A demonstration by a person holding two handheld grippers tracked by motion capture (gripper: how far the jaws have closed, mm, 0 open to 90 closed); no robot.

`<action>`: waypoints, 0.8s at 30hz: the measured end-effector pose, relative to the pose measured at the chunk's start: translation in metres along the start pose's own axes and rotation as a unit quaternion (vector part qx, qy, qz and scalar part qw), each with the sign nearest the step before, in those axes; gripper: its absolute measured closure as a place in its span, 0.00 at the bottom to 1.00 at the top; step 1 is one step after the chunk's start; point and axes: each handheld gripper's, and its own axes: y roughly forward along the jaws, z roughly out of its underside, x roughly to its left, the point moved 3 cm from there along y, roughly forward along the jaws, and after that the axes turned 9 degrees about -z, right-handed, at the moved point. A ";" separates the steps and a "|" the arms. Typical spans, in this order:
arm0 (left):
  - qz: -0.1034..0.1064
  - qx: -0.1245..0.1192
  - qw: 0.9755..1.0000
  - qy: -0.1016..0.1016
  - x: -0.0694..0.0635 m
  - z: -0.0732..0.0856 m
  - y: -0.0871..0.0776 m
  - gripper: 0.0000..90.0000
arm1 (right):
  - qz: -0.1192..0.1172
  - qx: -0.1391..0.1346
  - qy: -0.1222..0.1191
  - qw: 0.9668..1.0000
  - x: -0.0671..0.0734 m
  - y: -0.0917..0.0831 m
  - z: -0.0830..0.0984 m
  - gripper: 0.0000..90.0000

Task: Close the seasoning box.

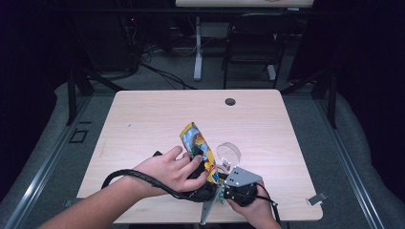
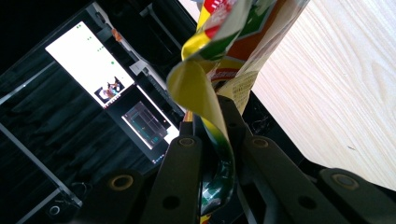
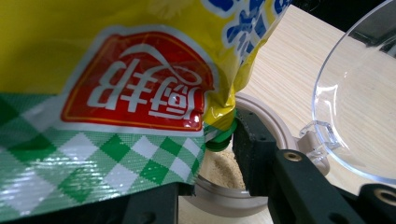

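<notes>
A yellow seasoning pouch (image 1: 195, 140) with a red logo and green check pattern stands tilted over the near middle of the table. My left gripper (image 1: 206, 172), under the left hand, is shut on the pouch's yellow edge (image 2: 201, 88); its jaws (image 2: 212, 123) pinch the foil. A small beige-rimmed jar (image 3: 219, 198) holding pale powder sits between the jaws of my right gripper (image 3: 210, 161), whose right pad (image 3: 252, 140) lies against it. The pouch (image 3: 116, 70) hides the left jaw. The pouch's green spout (image 3: 219, 137) hangs over the jar's mouth. The jar's clear lid (image 3: 355, 102) is flipped open (image 1: 229, 152).
The wooden table (image 1: 143, 124) has a cable hole (image 1: 230, 101) at the back. A small grey clip (image 1: 316, 199) lies at the front right edge. A black chair (image 1: 253, 43) and desk legs stand beyond the table. Lit screens (image 2: 88, 60) show in the left gripper view.
</notes>
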 end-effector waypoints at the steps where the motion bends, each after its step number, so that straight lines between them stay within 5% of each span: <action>1: 0.000 -0.001 1.000 0.000 0.000 0.000 0.000 0.99 | 0.000 0.000 0.000 1.000 0.000 0.000 0.000 0.79; 24: 0.010 0.002 1.000 -0.006 -0.003 0.002 -0.001 0.99 | 0.005 0.002 -0.002 1.000 0.001 0.006 -0.002 0.79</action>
